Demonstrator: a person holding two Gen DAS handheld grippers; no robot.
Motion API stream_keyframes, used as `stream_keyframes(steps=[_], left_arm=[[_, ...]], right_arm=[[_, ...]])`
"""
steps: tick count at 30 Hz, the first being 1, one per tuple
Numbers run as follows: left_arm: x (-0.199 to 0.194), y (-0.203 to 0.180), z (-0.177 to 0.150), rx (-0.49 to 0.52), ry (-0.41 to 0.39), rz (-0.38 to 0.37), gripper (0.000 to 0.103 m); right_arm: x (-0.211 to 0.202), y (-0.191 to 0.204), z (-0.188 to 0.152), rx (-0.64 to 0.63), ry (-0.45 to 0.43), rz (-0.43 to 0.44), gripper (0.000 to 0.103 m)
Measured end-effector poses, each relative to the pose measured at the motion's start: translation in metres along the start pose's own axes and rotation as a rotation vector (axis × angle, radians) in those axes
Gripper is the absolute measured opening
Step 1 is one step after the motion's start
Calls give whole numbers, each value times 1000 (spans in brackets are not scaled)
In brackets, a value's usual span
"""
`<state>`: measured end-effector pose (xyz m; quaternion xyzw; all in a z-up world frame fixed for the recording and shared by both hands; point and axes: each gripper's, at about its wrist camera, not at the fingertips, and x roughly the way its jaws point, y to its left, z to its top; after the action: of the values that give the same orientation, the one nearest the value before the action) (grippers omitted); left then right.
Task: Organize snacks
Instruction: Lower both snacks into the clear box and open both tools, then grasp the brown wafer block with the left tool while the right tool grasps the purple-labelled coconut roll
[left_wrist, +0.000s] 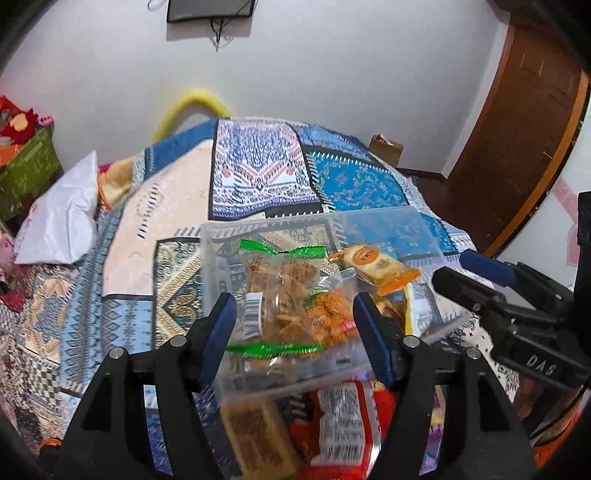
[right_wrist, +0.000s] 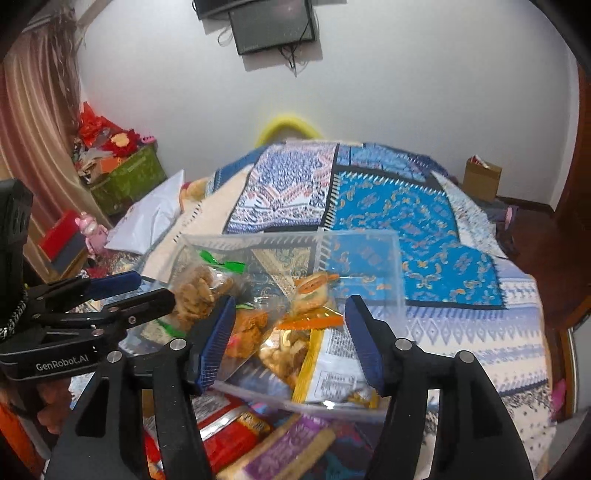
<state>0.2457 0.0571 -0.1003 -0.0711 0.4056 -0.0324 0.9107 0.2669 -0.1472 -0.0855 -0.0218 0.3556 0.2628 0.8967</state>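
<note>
A: Where is the clear rectangular plastic bin (left_wrist: 388, 225)?

B: On the patterned blue quilt (left_wrist: 354, 181), near its front edge, holding a green-sealed clear biscuit bag (left_wrist: 280, 280) and an orange-wrapped cake (left_wrist: 373, 266).

A: The 2 grippers?

B: Left gripper (left_wrist: 295, 325) and right gripper (right_wrist: 290, 325): jaws parted, empty, above the bin.

clear plastic bin (left_wrist: 388, 225) | on patterned bedspread | holds bagged snacks (left_wrist: 284, 291) | red packets (left_wrist: 343, 417) just outside
</note>
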Motion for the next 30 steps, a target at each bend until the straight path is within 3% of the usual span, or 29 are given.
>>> stream_keyframes(steps=[11, 21, 30], left_arm=[[-45, 4, -39, 37, 11, 21, 69], [-24, 19, -92, 55, 114, 62, 69], [-3, 22, -98, 27, 135, 38, 69]], right_arm=[[-30, 13, -31, -11, -2, -10, 62], [7, 13, -79, -43, 141, -65, 64], [19, 2, -98, -24, 206, -51, 64]])
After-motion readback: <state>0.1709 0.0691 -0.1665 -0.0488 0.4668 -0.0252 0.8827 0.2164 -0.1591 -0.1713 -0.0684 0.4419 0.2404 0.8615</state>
